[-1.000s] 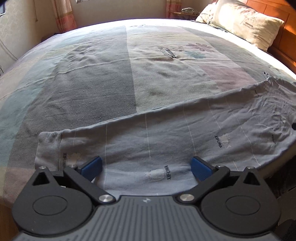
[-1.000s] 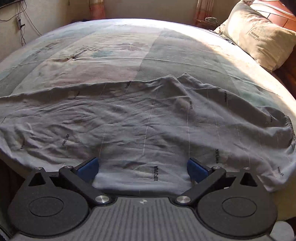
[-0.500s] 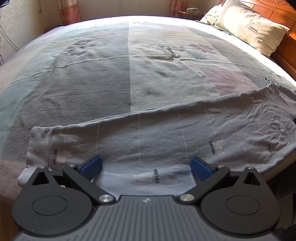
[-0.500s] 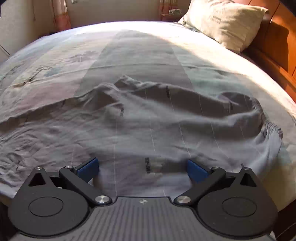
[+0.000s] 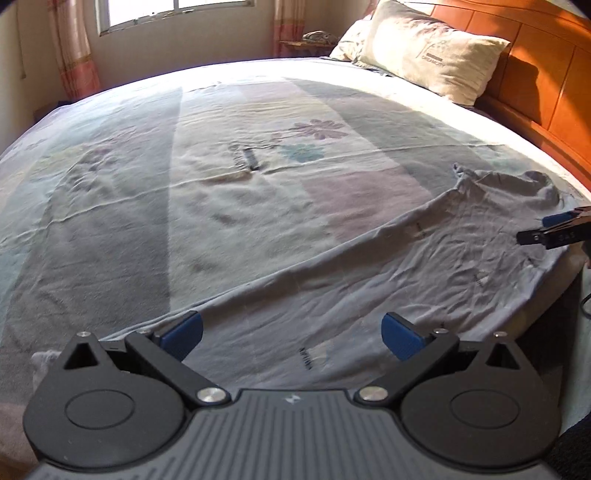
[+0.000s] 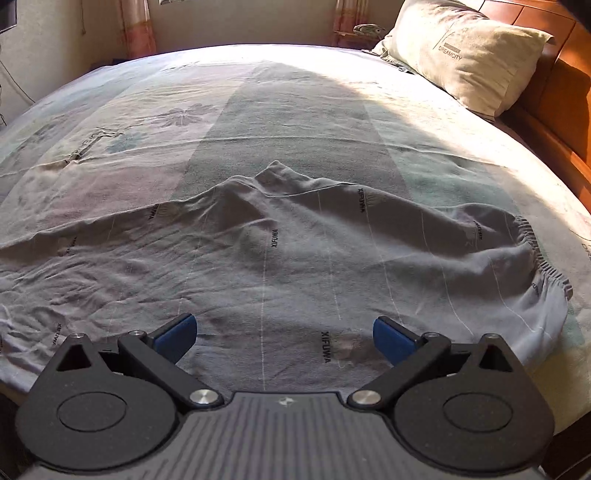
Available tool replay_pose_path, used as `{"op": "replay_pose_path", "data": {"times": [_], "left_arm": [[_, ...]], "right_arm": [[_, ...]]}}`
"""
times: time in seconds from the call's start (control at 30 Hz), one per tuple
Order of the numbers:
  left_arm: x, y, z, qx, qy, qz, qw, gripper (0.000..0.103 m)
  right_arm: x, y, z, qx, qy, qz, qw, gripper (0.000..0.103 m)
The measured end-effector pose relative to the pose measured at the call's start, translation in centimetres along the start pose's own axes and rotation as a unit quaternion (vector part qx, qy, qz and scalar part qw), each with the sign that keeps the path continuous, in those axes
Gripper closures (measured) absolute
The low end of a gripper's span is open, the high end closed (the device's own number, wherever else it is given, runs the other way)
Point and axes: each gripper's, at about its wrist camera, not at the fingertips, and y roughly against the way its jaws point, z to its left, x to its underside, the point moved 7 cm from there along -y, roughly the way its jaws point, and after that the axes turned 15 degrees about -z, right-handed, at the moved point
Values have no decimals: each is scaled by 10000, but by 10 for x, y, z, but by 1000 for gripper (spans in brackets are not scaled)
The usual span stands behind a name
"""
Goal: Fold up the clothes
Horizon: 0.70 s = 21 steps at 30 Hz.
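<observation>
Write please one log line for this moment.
left gripper: open, over trousers | right gripper: open, near waistband | trousers flat on bed, unfolded

Grey trousers (image 6: pixel 295 258) printed with "XIFUWA" lie spread, wrinkled, along the bed's near edge, elastic waistband at right.

Strong daylight enters from the window (image 5: pixel 173 14) at the far wall, washing out the far edge of the bed (image 5: pixel 258 74) with glare. Long shadow bands cross the bedspread (image 6: pixel 295 122) (sharp-edged, so direct sun). Both fisheye views bow the bed's edges; corners darken, focus stays crisp.
</observation>
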Motion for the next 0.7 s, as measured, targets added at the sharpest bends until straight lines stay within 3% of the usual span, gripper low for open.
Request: {"op": "replay_pose_path", "data": {"times": [0.13,0.27,0.4,0.7], "left_arm": [[-14,-32,-70,838,-361,-71,9958,1],[3,-63,-107,1164,-403,220,9921,1],[30,-70,-99,905,-207,700,9932,1],[47,-26,-72,690,-151,1135,9910,1]], "right_arm": [[7,-5,6,31,-61,42,10000,0],[9,-5,6,-6,-83,58,9999,0],[12,-4,5,-78,-87,-35,9999,0],[17,0,2,-220,-39,-377,9990,0]]}}
